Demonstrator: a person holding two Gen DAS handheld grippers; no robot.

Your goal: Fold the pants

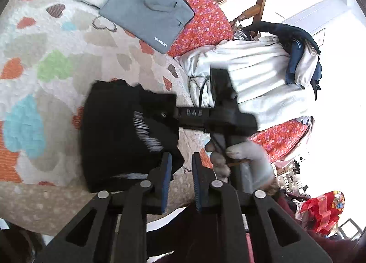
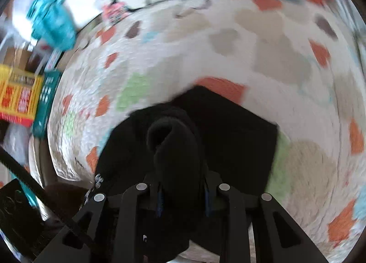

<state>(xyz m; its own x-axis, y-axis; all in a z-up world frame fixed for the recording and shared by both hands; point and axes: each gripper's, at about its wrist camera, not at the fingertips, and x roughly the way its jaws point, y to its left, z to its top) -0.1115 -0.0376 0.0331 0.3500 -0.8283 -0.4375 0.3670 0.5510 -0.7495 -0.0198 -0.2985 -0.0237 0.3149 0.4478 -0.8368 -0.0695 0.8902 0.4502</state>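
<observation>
Pants [image 1: 119, 134]: black, bunched into a thick folded bundle, white lettering on one face; lying on the heart-print quilt [image 1: 45, 41] of the bed.
Left claw [image 1: 180, 183]: fingers parted, nothing between the blue pads [image 1: 167, 178]; pants edge just at its 10 o'clock.
Right claw [image 2: 183, 196]: closed on a rolled fold of the pants [image 2: 173, 144], cloth bulging out toward 12 o'clock.
Right hand [image 1: 242, 160]: gloved, gripping the handle.
Surroundings: grey laptop sleeve [image 1: 148, 6] at 12 o'clock; white garment pile [image 1: 251, 75] at 2 o'clock.
</observation>
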